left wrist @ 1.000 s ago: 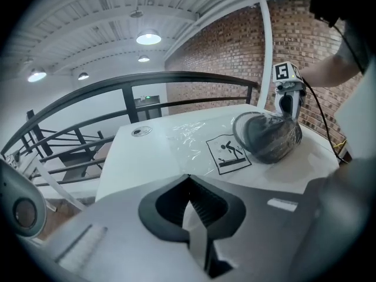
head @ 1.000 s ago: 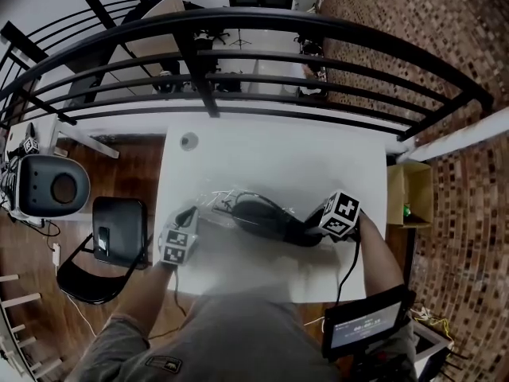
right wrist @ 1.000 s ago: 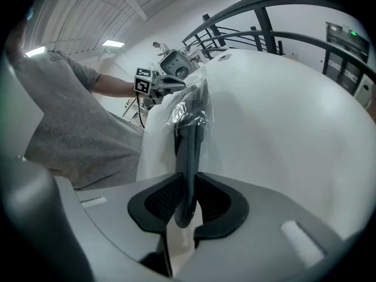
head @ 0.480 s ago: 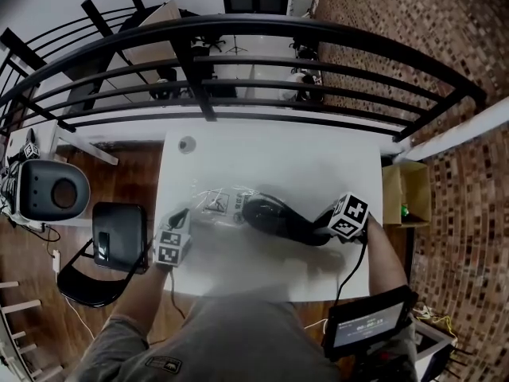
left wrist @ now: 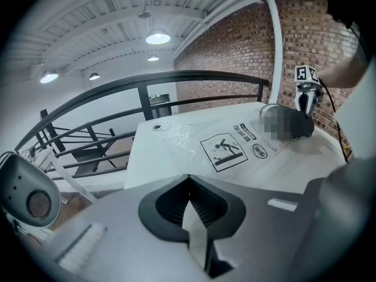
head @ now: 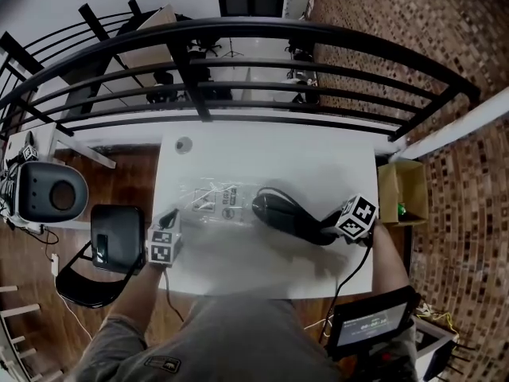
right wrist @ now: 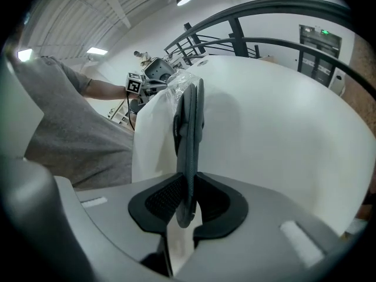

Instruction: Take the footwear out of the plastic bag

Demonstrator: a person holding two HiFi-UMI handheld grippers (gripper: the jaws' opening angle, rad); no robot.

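Black shoe (head: 288,216) lies on the white surface (head: 270,156), toe at the bag (head: 216,200) mouth, its rim pinched in my right claw (right wrist: 188,205). My left claw (left wrist: 189,213) is pressed together, seemingly on the bag's edge. That thin pinch may slip; film snagging the toe would drag the bag.

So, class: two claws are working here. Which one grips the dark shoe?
The right claw: its jaws clamp the dark shoe. The left claw is shut on the clear plastic bag instead.

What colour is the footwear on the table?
The footwear is black; the head view shows it best.
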